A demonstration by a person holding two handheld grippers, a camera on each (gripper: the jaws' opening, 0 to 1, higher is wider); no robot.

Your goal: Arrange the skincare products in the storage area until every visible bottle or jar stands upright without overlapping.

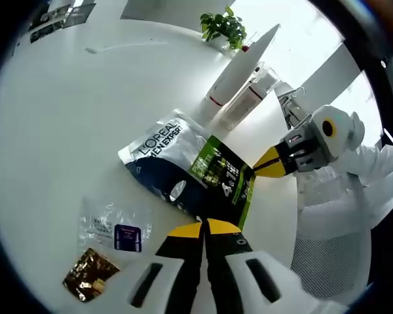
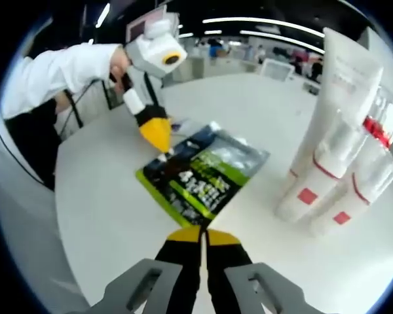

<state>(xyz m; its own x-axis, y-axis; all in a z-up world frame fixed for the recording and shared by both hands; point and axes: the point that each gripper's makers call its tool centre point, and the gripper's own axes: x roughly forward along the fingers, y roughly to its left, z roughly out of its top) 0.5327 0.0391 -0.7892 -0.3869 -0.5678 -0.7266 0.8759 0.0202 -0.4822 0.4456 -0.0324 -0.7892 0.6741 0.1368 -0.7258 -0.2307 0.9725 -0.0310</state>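
- Left tool (image 1: 204,226): we see its yellow-tipped jaws pressed together with nothing between them. They sit at the near edge of a flat sachet pack (image 1: 203,171) lying on the white tabletop (image 1: 65,118).
- Right tool (image 2: 201,230): its jaws are likewise pressed together and hold nothing. Their tips rest just short of the same pack's green-and-black end (image 2: 196,180).
- In the right gripper view, the left tool enters from the upper left, tip down at the pack's far edge. We cannot tell whether it touches the pack.
- Pack markings: the silver-and-navy part reads "L'OREAL MEN EXPERT". The small print on the green panel is too fine to read.
- Containers: ahead and right of the right tool stands a cluster of upright white tubes (image 2: 334,124), caps down, with red bands and small red squares. They stand close together, well apart from the pack. Their contents are not visible.
- Left of the left tool lie a clear sachet (image 1: 114,227) with a dark label, unreadable, and a gold foil packet (image 1: 88,275) nearer still.
- Beyond the tubes in the left gripper view stands a potted plant (image 1: 224,27).
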